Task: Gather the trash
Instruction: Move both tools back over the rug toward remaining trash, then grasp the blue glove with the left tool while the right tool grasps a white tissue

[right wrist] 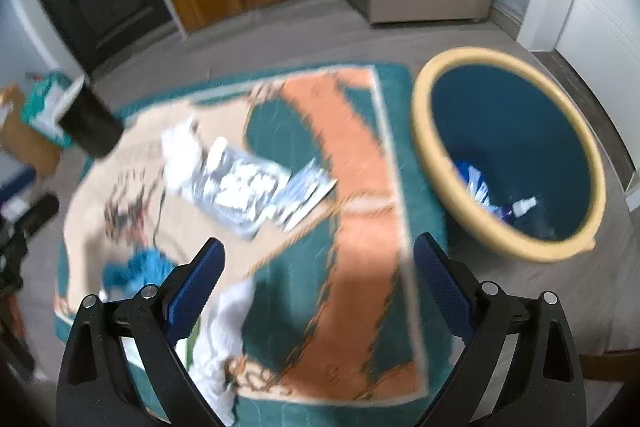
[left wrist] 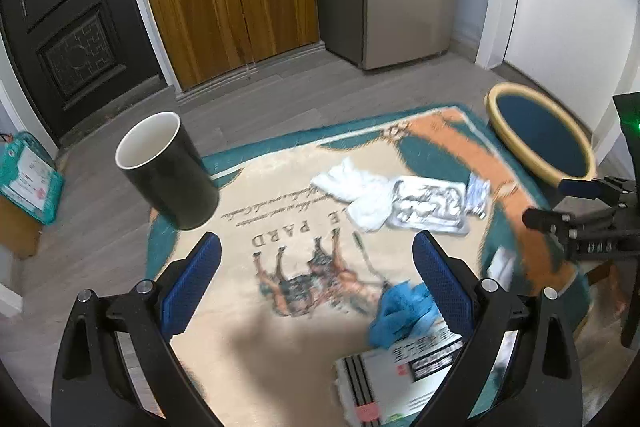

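Trash lies on a patterned cloth (left wrist: 256,339) over a low table. A crumpled white tissue (left wrist: 354,191), a silver foil packet (left wrist: 430,207) and a small wrapper (left wrist: 478,195) lie together at the far side. A crumpled blue wad (left wrist: 402,311) rests on a white printed box (left wrist: 404,371). My left gripper (left wrist: 318,261) is open and empty above the cloth. My right gripper (right wrist: 318,269) is open and empty above the cloth's orange band (right wrist: 352,163), with the foil packet (right wrist: 236,191), tissue (right wrist: 180,147), blue wad (right wrist: 136,269) and another white tissue (right wrist: 224,327) to the left.
A blue bin with a yellow rim (right wrist: 508,151) stands on the floor right of the table, holding a few bits of trash (right wrist: 492,199). A black mug (left wrist: 166,171) with a white inside stands at the table's far left. Doors and a cabinet lie beyond.
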The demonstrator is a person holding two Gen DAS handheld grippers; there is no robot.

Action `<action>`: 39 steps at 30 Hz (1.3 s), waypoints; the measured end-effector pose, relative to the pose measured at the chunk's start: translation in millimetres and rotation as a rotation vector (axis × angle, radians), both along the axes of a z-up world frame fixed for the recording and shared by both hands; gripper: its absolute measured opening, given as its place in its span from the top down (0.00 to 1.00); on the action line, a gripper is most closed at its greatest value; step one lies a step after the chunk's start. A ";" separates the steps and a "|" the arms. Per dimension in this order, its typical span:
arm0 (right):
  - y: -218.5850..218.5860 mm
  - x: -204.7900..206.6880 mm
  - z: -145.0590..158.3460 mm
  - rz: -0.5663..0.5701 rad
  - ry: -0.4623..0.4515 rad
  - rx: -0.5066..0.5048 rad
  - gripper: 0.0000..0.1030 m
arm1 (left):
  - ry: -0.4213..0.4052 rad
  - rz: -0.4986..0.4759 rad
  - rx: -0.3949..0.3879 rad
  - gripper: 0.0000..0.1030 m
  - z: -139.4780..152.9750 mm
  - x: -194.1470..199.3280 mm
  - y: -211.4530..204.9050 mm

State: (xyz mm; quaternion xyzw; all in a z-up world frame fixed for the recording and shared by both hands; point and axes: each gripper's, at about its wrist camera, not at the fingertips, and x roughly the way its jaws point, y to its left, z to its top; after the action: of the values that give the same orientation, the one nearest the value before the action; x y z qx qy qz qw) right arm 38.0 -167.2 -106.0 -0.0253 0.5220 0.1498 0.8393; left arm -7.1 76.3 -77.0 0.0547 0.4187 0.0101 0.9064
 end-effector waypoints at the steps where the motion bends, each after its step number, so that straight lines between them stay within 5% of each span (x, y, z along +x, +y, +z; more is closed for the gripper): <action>1: 2.6 -3.2 -3.0 0.009 0.007 -0.001 0.08 | 0.004 0.002 0.003 0.08 -1.9 -1.1 0.7; 11: 14.8 -21.0 -20.6 0.077 0.076 0.008 0.12 | 0.064 -0.020 0.013 0.08 -21.8 -7.3 -2.7; 16: 19.0 -23.4 -28.6 0.121 0.148 0.085 0.43 | 0.124 -0.064 0.002 0.10 -38.3 -8.5 -11.1; 22: 29.2 -29.5 -36.8 0.198 0.201 0.123 0.79 | 0.226 -0.146 -0.066 0.34 -56.3 -5.9 -27.6; 26: 28.4 -27.9 -32.4 0.206 0.190 0.137 0.93 | 0.305 -0.177 -0.093 0.75 -70.9 -3.3 -34.1; 33: 20.8 -16.8 -10.6 0.191 0.128 0.190 0.96 | 0.242 -0.181 -0.095 0.87 -54.5 -3.3 -35.1; 39: 7.6 -6.8 21.0 0.169 0.040 0.239 0.97 | 0.153 -0.158 -0.105 0.88 -26.2 2.8 -29.2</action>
State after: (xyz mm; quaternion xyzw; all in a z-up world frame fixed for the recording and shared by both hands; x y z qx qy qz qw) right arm 31.2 -159.6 -85.0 0.0339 0.5132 0.2817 0.8100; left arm -4.3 47.0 -103.2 0.0404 0.4810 -0.0877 0.8714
